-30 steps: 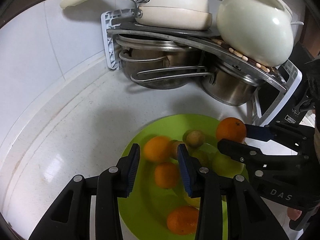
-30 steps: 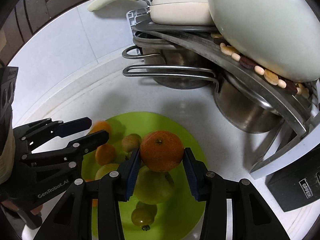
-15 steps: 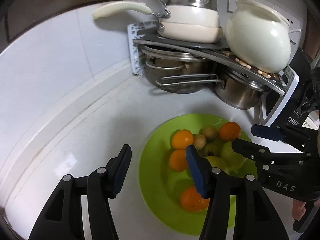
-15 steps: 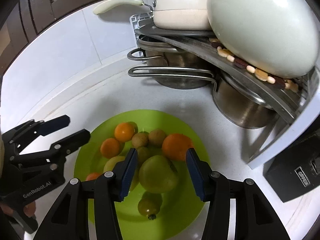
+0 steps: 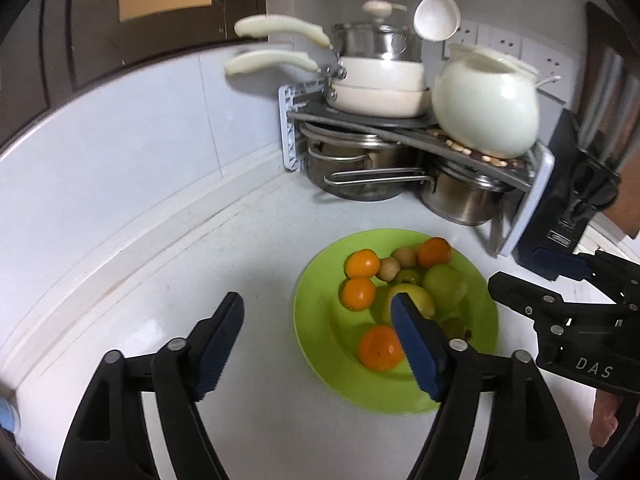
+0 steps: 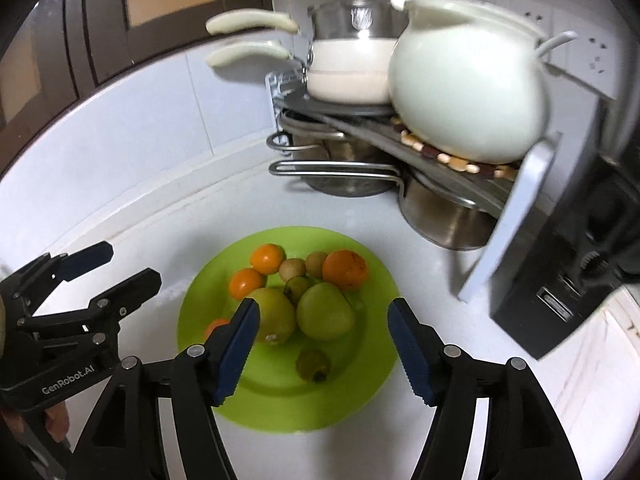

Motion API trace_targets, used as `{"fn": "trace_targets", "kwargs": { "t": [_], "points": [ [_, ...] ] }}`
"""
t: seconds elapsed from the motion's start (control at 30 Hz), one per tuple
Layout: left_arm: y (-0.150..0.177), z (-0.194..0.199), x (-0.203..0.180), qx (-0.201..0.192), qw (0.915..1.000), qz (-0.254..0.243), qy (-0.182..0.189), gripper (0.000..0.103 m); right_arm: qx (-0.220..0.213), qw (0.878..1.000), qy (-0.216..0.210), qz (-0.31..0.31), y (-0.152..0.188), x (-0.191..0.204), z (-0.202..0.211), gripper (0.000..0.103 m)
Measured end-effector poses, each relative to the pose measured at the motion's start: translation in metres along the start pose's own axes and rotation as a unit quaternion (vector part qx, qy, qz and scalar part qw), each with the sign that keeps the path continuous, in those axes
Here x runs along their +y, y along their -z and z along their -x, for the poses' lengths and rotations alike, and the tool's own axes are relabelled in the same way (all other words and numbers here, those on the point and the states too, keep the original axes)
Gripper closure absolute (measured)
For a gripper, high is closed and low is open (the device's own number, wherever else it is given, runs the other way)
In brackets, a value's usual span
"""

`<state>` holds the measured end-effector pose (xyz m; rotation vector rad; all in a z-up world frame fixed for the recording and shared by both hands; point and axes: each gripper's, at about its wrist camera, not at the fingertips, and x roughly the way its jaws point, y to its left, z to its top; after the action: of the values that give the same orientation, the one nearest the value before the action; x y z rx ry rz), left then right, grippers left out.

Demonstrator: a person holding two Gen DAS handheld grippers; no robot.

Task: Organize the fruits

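Observation:
A lime green plate (image 5: 320, 344) (image 6: 360, 392) sits on the white counter and holds several fruits: oranges (image 5: 362, 263) (image 6: 345, 269), two green apples (image 6: 325, 311) (image 5: 445, 286), small brown fruits (image 6: 292, 269) and a small green fruit (image 6: 313, 365). My left gripper (image 5: 318, 334) is open and empty, raised above the plate's left side. My right gripper (image 6: 323, 347) is open and empty, raised above the plate. Each gripper also shows in the other's view, the right gripper (image 5: 536, 280) at the right and the left gripper (image 6: 116, 270) at the left.
A corner rack (image 5: 400, 128) at the back holds white pans (image 5: 380, 88), a white pot (image 5: 486, 114) (image 6: 466, 92) and steel pots (image 5: 360, 172) below. A white ladle (image 5: 436, 12) hangs on the wall. A black box (image 6: 560, 288) stands at the right.
My right gripper let go of the orange onto the plate's far side and opened. Both grippers opened wider and drew back and up from the plate.

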<state>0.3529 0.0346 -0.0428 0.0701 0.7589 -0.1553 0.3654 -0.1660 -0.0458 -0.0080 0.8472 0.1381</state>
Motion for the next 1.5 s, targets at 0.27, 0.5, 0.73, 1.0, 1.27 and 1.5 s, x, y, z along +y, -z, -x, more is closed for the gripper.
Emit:
{"fn": "trace_targets", "kwargs": {
  "t": [0.27, 0.5, 0.73, 1.0, 1.27, 1.5],
  "points": [
    [0.027, 0.053, -0.007, -0.036, 0.9993, -0.003, -0.011, 0.011, -0.035, 0.999, 0.010, -0.007, 0.033, 0.009, 0.051, 0.026],
    [0.056, 0.098, -0.015, -0.058, 0.9980, 0.000, -0.025, 0.005, -0.061, 0.998, 0.017, -0.008, 0.062, 0.012, 0.095, 0.022],
    [0.086, 0.148, -0.025, -0.079, 0.9962, 0.017, -0.033, 0.002, -0.086, 0.996, 0.013, 0.006, 0.090, 0.016, 0.142, 0.018],
    [0.116, 0.205, -0.046, -0.100, 0.9935, 0.032, -0.044, 0.000, -0.113, 0.993, 0.013, 0.018, 0.124, 0.022, 0.197, 0.013],
    [0.144, 0.251, -0.063, -0.108, 0.9917, 0.043, -0.054, 0.000, -0.138, 0.990, 0.019, 0.028, 0.154, 0.026, 0.244, 0.011],
    [0.160, 0.285, -0.076, -0.120, 0.9896, 0.044, -0.065, 0.000, -0.147, 0.989, 0.018, 0.027, 0.178, 0.027, 0.276, 0.011]
  ]
}}
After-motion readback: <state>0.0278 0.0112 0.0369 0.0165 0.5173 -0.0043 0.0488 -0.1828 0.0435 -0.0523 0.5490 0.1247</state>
